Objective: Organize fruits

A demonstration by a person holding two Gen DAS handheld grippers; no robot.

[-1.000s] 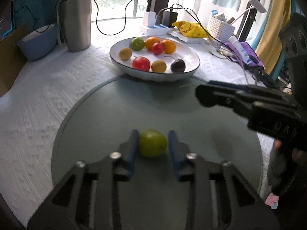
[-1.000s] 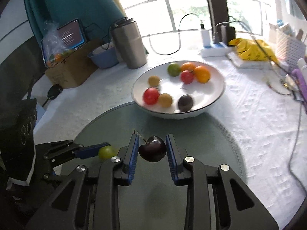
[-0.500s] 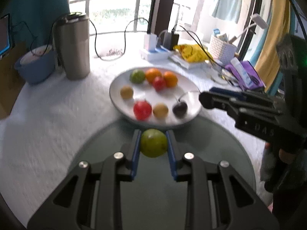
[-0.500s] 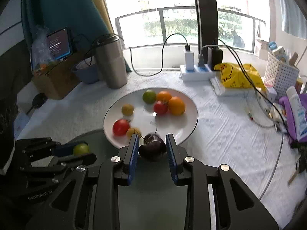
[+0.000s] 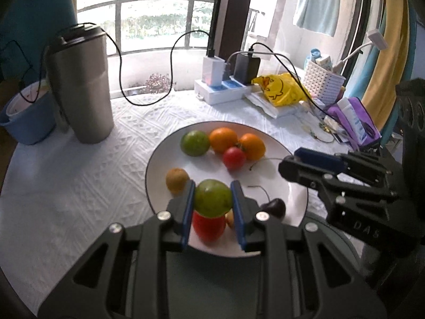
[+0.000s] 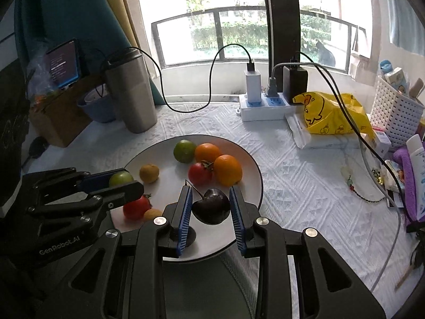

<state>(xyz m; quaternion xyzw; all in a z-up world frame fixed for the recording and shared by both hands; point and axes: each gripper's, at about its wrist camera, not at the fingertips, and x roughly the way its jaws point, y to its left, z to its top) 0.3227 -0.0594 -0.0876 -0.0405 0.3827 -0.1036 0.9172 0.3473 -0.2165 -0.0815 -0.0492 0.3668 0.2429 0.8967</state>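
Left gripper (image 5: 212, 204) is clamped on a round green fruit (image 5: 213, 198), held above the near rim of the shallow white ceramic plate (image 5: 297, 186), directly over a red tomato (image 5: 209, 226) at the plate's 6 o'clock. Right gripper (image 6: 211, 207) is clamped on a dark purple stemmed cherry (image 6: 211, 206), held over the plate's 5 o'clock edge.

Risks, as judged:
- Releasing the green fruit here would drop it onto the tomato; it may roll off the rim.
- A second dark cherry (image 5: 273, 208) lies at the plate's 4 o'clock, beneath the right gripper's path; contact could knock it off the plate.
- The two grippers work close together; collision is possible.

Orientation: the held cherry is near-round; its stem points toward 10 o'clock. The green fruit shows no clear long axis.
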